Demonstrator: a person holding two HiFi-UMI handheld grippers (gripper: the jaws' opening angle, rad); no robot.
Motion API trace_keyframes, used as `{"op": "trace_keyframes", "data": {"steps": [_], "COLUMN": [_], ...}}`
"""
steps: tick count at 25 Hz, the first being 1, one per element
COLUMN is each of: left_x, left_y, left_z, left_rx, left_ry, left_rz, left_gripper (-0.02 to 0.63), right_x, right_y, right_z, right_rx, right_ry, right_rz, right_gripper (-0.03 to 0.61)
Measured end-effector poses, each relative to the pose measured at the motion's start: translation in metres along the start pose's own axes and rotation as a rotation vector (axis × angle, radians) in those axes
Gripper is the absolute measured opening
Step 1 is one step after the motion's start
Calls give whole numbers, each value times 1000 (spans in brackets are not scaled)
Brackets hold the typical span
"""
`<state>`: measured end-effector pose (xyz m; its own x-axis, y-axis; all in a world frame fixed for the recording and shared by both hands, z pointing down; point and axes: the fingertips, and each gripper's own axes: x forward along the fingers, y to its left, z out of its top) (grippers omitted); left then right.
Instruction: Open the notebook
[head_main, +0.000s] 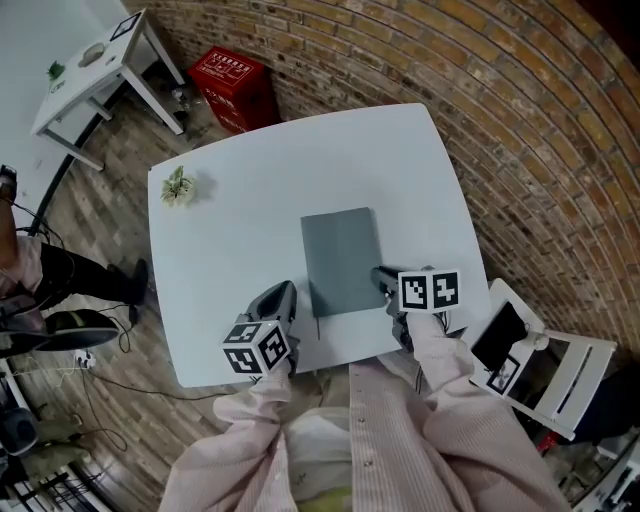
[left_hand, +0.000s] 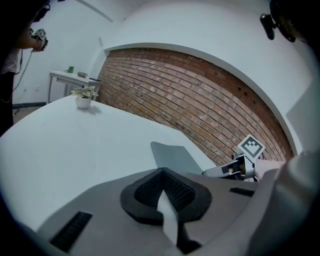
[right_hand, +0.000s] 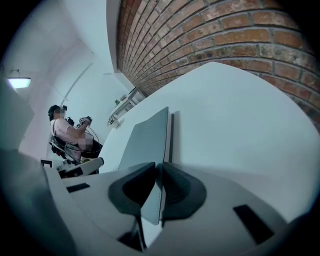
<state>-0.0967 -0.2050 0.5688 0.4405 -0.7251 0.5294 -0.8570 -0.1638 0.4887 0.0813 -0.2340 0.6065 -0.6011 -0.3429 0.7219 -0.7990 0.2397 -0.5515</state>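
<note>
A grey notebook (head_main: 340, 255) lies shut in the middle of the white table (head_main: 250, 180). My right gripper (head_main: 383, 277) is at its near right edge. In the right gripper view the jaws (right_hand: 156, 182) are shut on the edge of the grey cover (right_hand: 147, 137), which runs between the two dark pads. My left gripper (head_main: 283, 297) rests on the table just left of the notebook's near left corner and is apart from it. Its pads (left_hand: 162, 192) meet at the tips with no object between them. The notebook (left_hand: 172, 156) shows beyond them, with the right gripper (left_hand: 225, 171) further off.
A small potted plant (head_main: 178, 186) stands at the table's far left corner. A brick wall (head_main: 520, 120) runs behind and to the right. A white chair (head_main: 545, 360) is close on the right. A red crate (head_main: 235, 88) and a white side table (head_main: 95, 70) are beyond. A seated person (right_hand: 65, 127) is off to the left.
</note>
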Motion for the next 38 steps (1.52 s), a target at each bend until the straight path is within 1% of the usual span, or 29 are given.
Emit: {"op": "trace_keyframes", "data": {"steps": [2,4,6,9,15,27,32,35,38], "left_x": [-4,-9,-13,-21,-37,-66,-82,-93,-102], "left_y": [1,2,2,8,22,36,42,49,58], "left_z": [3,6,11,18,24,35,38,42,46], "left_rx": [28,70,93,97,94,112,111,119,122], "left_ry": [-1,-3,-10,-26,-45,-79,-92,-106,-123], "left_rz": [-6,-11,-19,-26,-33,-100,-135,-139,-130], "left_gripper": [-6,-6,-6,-6,-6,-6,-6,-6,-6], "right_x": [-4,-7,-11,-18,-30,-42,-42,-42,-39], "right_y": [3,7,12,21,45,95,118,129,141], "right_z": [2,4,6,11,19,31,34,35,37], "right_rx": [23,30,31,30,59,-6,-54,-90,-116], "right_ry": [-18,-32,-43,-64,-111,-203,-228,-245,-263], "right_rz": [9,12,11,15,64,19,-19,-46,-49], "right_gripper": [46,41,38,35,31,31,31,31,31]}}
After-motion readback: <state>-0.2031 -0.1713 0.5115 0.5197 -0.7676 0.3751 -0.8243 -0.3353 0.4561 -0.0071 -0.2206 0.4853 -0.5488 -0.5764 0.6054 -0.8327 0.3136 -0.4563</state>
